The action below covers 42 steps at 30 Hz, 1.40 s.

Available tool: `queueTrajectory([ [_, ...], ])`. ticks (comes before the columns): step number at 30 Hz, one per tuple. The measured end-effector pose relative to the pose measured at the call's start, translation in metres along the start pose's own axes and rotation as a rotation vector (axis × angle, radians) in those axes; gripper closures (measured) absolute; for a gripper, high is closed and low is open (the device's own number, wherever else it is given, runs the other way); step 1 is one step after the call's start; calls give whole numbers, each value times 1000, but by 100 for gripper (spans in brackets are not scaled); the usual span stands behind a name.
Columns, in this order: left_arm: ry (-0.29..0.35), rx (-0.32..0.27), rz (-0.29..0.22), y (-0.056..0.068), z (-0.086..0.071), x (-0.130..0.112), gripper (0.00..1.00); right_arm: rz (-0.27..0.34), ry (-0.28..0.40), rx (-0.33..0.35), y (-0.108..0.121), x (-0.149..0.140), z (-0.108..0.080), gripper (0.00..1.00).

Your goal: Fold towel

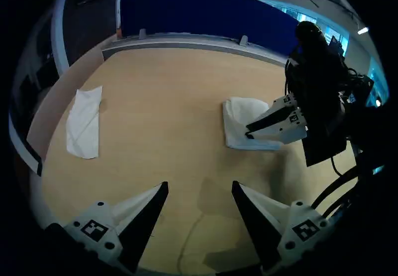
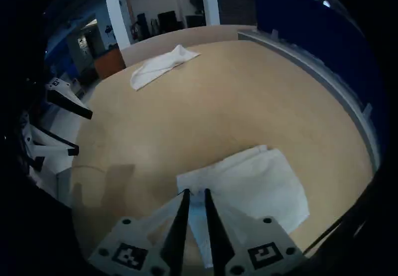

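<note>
A folded white towel lies flat on the wooden table. My right gripper pinches the towel's near edge, its fingers almost together with cloth between them. In the left gripper view it reaches onto that towel from the right, with the holder's dark bulk behind it. My left gripper stands open above bare table near the front edge, holding nothing. A second white towel, loosely folded and rumpled, lies at the far side of the table from the first.
A blue partition with a grey ledge runs along the table's back edge. The curved table edge drops off beside the second towel. A thin cable lies on the wood between the left fingers.
</note>
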<state>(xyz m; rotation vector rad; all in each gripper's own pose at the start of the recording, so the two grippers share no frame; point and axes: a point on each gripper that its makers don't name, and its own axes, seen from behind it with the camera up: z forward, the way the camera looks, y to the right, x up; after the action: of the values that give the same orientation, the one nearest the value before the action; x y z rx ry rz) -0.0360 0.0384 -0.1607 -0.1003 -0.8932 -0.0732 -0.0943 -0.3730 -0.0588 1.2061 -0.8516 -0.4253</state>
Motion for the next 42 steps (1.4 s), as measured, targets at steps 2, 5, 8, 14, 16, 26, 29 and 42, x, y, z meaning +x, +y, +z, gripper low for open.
queueTrajectory([
  [2, -1, 0, 4, 1, 1, 1, 5, 9, 16, 4, -3, 0, -6, 57],
  [5, -2, 0, 8, 1, 1, 2, 5, 26, 30, -10, -3, -5, -16, 32],
  [8, -3, -1, 10, 2, 0, 3, 5, 51, 39, -58, 3, -14, -25, 12],
  [14, -4, -2, 11, 3, 1, 2, 5, 136, 41, -187, 17, -43, -47, 7],
  [16, -5, -3, 12, 3, 2, 2, 5, 173, 35, -220, 19, -54, -53, 7],
  [26, -8, -15, 29, 7, 3, 2, 5, 282, -27, -281, 11, -97, -50, 15],
  [29, -8, -16, 33, 8, 3, 3, 5, 292, -34, -288, 8, -100, -46, 26],
  [42, -14, -20, 29, 4, 3, 0, 5, 365, -19, -319, 11, -101, -39, 75],
])
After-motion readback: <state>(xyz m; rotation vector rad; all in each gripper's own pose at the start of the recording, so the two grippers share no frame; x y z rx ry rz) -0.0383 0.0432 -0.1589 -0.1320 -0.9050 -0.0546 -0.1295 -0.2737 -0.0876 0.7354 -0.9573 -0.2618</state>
